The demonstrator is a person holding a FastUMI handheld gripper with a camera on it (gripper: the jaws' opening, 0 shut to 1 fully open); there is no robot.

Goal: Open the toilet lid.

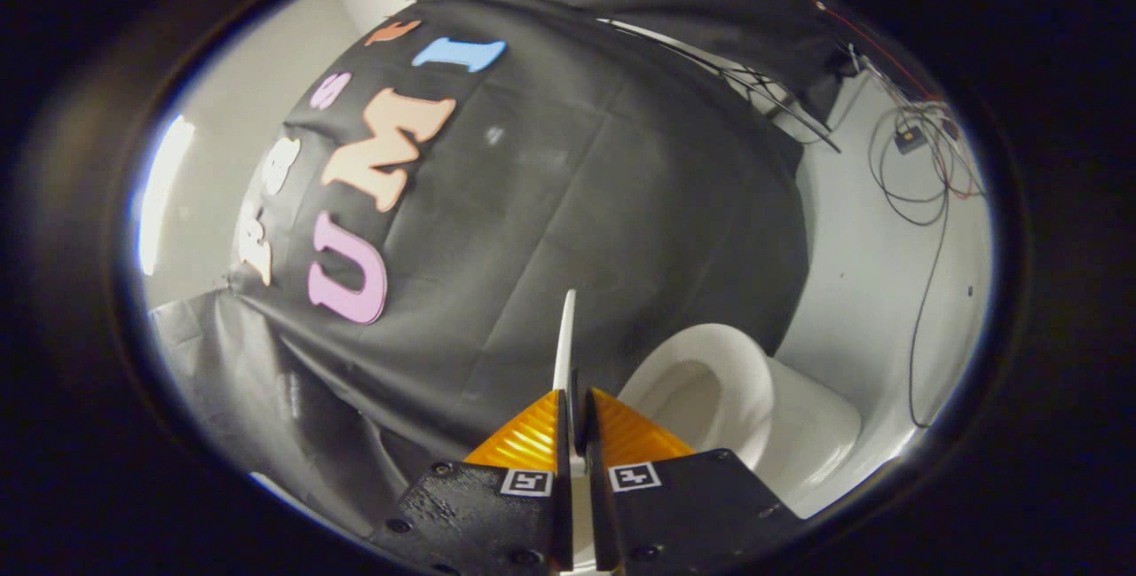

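Gripper (577,407), orange ribbed fingers (524,443), clamped on thin white plastic toilet lid (565,336), seen edge-on, its rim poking up past the fingertips. Just right of them, white ceramic toilet bowl (710,381), open. Beyond: black cloth wall (577,185), loose cables (923,177) on white wall.

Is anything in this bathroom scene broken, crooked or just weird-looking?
Nothing looks damaged or spilled. The white toilet lid stands up edge-on, pinched between the orange fingers of the gripper, and the toilet bowl lies open beside them. The only untidy thing is a tangle of loose cables on the white wall.
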